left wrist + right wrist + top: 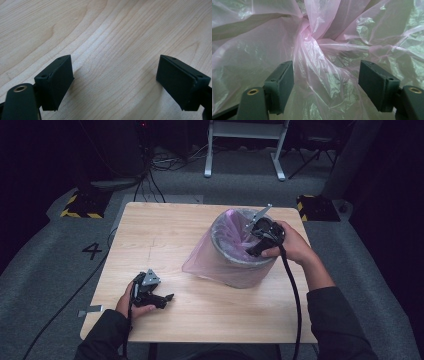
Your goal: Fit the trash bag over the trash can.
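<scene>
Pink bag [227, 247]: draped in grey bin [240, 262]; right gripper [325, 82] lowered inside, jaws parted, folds between them, unclamped. Left gripper [167, 298]: rested on table [165, 230], jaws apart, nothing held.

The bin [240, 260] stands on the table [165, 227], right of its middle. A plastic bag [200, 265] sits in the bin, draped over its rim and spilling down its left side onto the tabletop. The right gripper [255, 237] reaches into the bin's mouth from the right (in the right gripper view, bag folds [317, 75] lie between the spread jaws, not pinched). The left gripper [152, 295] rests on the table well left of the bin, nearer the person's edge, jaws apart over bare wood [112, 50].
</scene>
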A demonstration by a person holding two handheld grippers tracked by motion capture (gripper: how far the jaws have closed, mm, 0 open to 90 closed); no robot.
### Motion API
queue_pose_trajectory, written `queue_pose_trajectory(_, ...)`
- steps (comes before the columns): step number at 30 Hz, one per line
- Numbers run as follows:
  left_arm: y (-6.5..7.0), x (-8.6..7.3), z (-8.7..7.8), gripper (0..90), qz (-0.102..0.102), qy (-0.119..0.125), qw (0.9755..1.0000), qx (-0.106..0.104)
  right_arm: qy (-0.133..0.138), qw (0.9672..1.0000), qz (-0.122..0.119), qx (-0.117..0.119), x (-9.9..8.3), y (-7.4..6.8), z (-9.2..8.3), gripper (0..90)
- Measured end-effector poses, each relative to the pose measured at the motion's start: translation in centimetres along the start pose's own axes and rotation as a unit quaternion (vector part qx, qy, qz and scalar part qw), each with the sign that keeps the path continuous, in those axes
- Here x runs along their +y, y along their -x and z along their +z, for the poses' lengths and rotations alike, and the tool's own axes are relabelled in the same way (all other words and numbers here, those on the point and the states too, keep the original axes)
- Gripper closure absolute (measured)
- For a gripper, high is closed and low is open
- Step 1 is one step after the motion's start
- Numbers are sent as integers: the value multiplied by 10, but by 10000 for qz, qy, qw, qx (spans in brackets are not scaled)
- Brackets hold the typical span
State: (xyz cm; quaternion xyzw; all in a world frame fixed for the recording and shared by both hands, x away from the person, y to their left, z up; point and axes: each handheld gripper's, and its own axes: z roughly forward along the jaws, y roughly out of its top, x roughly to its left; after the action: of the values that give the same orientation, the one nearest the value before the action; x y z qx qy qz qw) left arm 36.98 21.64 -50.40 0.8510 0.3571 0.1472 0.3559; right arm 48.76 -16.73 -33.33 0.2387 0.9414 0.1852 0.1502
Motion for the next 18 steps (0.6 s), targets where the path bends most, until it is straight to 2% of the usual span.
queue_pose_trajectory(7,0,0,0,139,4,1,10000,3,156,9998,-73,-36,5,-3,1,280)
queue_pose_trajectory(11,0,0,0,139,4,0,10000,3,285,9996,4,-30,5,-4,0,258)
queue_pose_trajectory(18,0,0,0,139,1,-1,10000,1,685,9975,185,-33,2,-2,-7,249)
